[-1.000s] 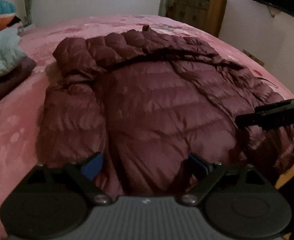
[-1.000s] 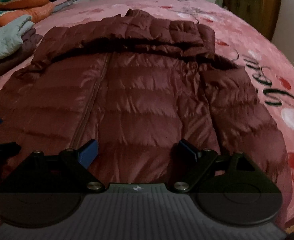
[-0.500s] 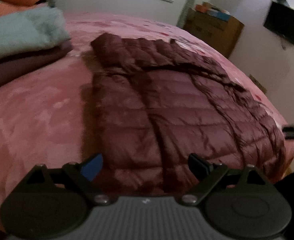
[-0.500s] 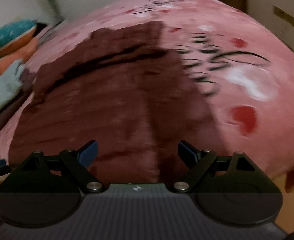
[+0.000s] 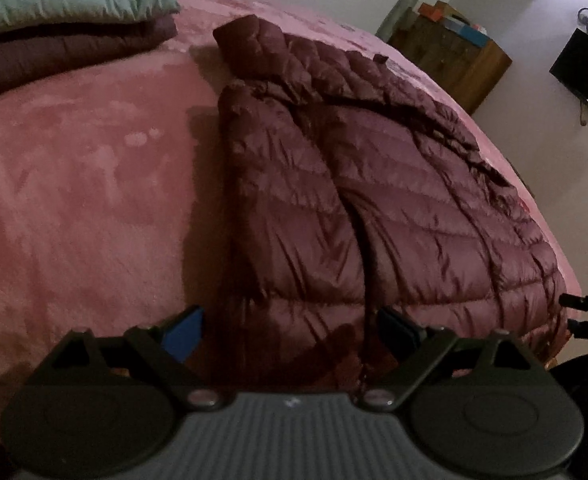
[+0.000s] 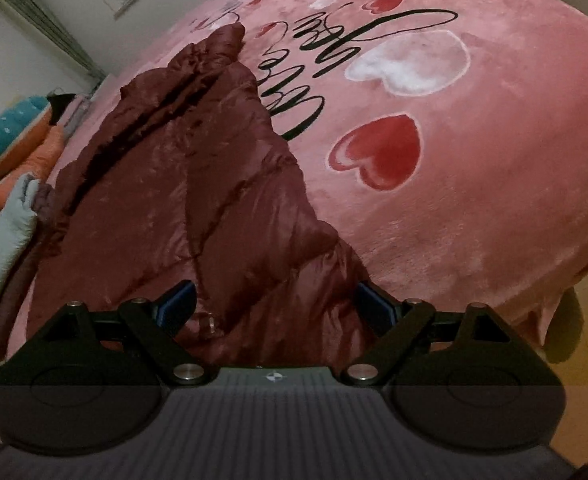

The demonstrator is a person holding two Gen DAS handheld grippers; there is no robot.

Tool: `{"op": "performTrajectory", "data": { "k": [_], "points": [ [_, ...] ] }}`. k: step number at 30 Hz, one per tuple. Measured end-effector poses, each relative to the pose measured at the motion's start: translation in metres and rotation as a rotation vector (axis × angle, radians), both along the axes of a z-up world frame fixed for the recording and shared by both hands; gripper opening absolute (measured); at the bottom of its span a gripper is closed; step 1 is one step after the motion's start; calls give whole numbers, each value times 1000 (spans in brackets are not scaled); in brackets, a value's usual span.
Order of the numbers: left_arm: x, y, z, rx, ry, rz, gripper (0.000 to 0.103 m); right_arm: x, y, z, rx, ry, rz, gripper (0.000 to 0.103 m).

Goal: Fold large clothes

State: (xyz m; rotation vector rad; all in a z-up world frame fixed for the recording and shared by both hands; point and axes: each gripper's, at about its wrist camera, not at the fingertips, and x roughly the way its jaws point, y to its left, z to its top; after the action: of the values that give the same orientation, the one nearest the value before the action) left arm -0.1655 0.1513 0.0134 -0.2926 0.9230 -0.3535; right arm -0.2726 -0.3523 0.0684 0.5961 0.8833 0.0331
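Lying between each spread hand-held gripper's fingers, maroon jacket hem.

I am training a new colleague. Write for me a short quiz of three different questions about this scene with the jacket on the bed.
1. True or false: the dark red quilted puffer jacket lies spread on the pink plush blanket.
2. The left gripper is: A) open, B) shut on a sleeve.
3. Fill in: beside the black lettering, the blanket shows red and white ____.

Key: 1 true; 2 A, and the right gripper is open too; 3 hearts.
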Motion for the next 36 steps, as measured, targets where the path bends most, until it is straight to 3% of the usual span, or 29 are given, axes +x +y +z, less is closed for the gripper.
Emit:
{"op": "performTrajectory", "data": {
  "k": [13,23,25,27,30,32,34,36],
  "points": [
    [1,-10,-12,26,3,-75,101,13,10,3,-58,-14,56,103],
    [-4,-27,-13,-6,-9,-196,100,26,24,2,-82,28,178,103],
    [-4,-28,-13,-13,-11,-204,98,29,30,3,-103,39,218,98],
    [-3,-28,-13,-26,-10,-199,94,30,35,3,-121,46,246,92],
    [-1,-26,-12,-51,-5,-177,76,31,37,3,-140,48,252,77],
    [1,-23,-12,-67,7,-157,50,31,37,3,-144,46,237,64],
    [4,-20,-13,-105,30,-142,36,30,38,4,-125,37,235,43],
    [6,-20,-13,-147,45,-144,25,30,40,7,-111,28,249,35]
  ]
}}
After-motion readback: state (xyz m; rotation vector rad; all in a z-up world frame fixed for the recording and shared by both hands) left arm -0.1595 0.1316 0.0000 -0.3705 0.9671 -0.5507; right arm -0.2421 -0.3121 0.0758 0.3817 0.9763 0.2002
